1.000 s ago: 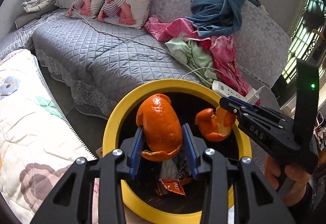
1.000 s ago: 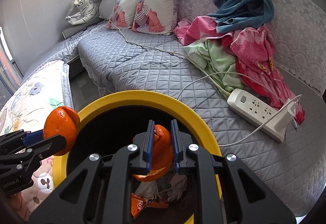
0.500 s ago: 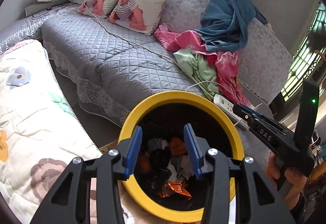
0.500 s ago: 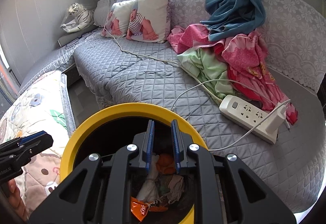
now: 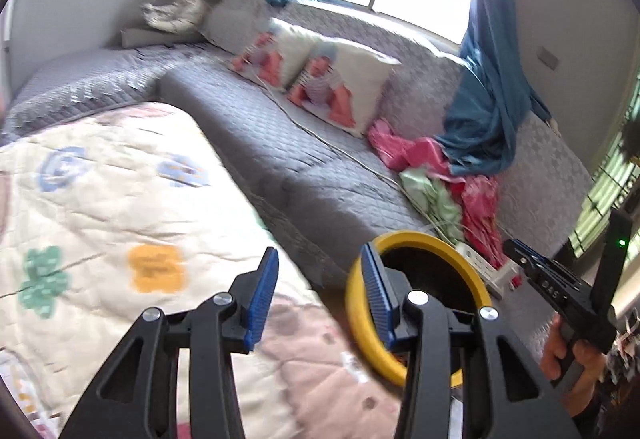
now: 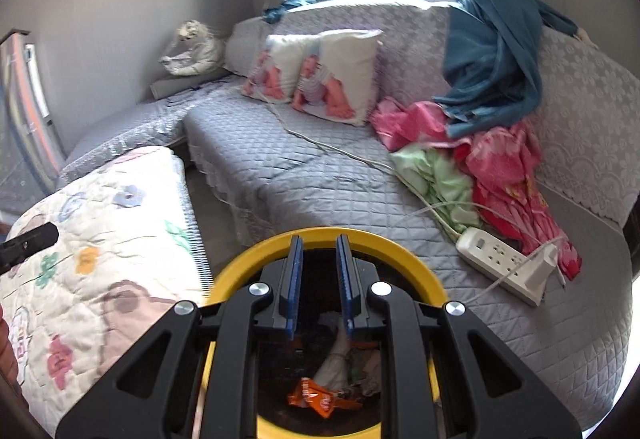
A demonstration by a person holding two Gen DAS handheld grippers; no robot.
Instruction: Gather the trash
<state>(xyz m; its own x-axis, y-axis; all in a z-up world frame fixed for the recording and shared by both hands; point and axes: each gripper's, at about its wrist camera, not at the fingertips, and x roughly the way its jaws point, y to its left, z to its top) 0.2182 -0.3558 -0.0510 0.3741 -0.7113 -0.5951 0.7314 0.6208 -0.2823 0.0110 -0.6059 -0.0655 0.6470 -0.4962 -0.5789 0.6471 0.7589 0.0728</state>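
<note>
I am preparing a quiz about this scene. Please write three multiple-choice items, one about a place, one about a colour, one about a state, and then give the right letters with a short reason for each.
1. Where does the white power strip lie?
A. on the grey quilted sofa
B. inside the bin
C. on the floral quilt

2. What colour is the rim of the trash bin?
A. red
B. yellow
C. green

3. What state is the left gripper in?
A. shut on an orange peel
B. shut on a wrapper
C. open and holding nothing

Answers:
1 A, the strip rests on the sofa seat, beside the pink clothes.
2 B, a yellow ring surrounds the dark inside, where an orange wrapper lies.
3 C, the blue pads stand well apart with only the quilt seen between them.
</note>
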